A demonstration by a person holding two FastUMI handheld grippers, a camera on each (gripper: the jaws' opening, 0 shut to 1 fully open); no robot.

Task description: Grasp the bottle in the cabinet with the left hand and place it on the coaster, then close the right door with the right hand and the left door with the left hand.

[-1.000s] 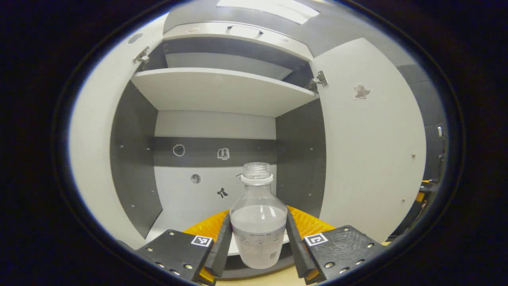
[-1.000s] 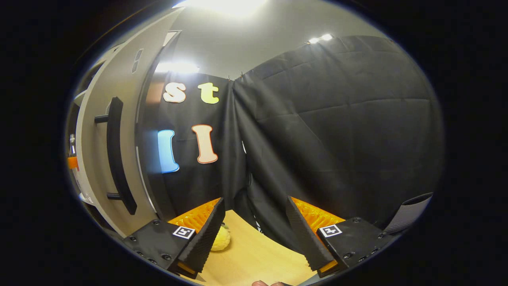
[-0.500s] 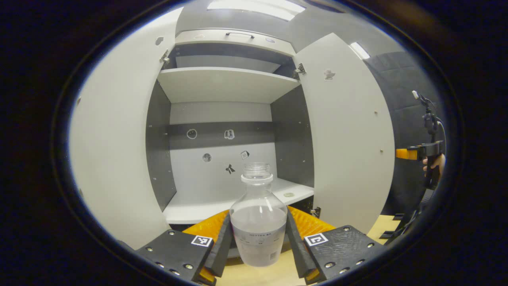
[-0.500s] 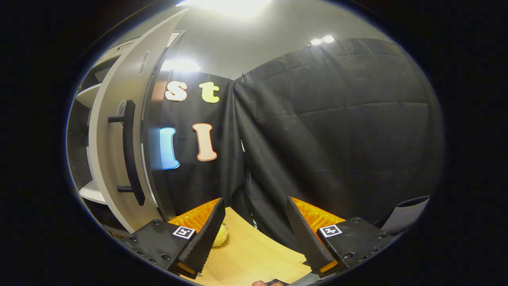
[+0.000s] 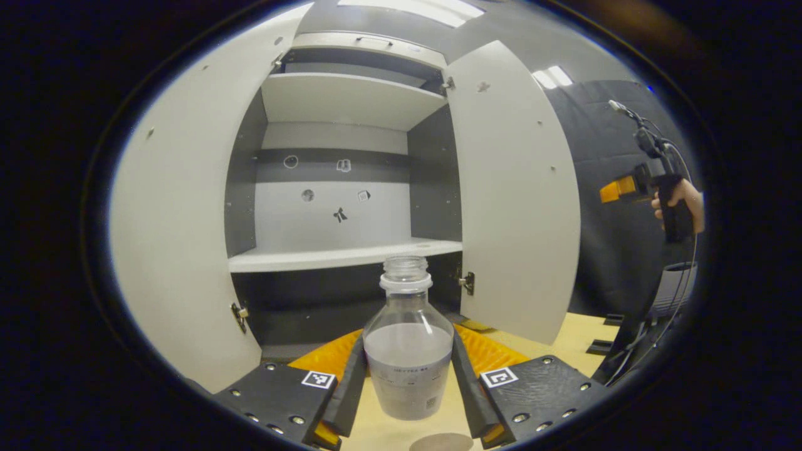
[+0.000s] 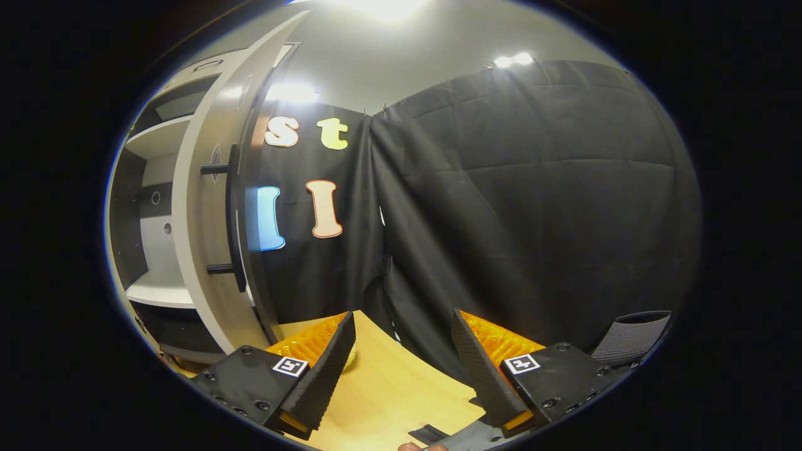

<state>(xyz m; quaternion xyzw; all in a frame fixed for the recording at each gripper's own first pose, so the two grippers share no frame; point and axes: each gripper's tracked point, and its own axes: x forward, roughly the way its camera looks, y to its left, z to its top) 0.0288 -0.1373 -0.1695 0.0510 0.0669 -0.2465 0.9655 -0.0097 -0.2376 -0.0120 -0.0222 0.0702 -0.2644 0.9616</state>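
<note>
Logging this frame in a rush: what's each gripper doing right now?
Left gripper: shut on the clear bottle, holding it in front of the open cabinet.
Right gripper: open, holding nothing.

Black cloth (image 6: 532,188) hangs in folds across the middle and right of the right gripper view. Ceiling lights (image 6: 510,61) glow along the top. A wooden tabletop (image 6: 395,394) fills the lower centre.

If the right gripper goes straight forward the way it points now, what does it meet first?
Most likely the black cloth wall, past the far table edge. The right gripper is open and holds nothing; the open right door stands off to its left. Depth is unclear.
</note>
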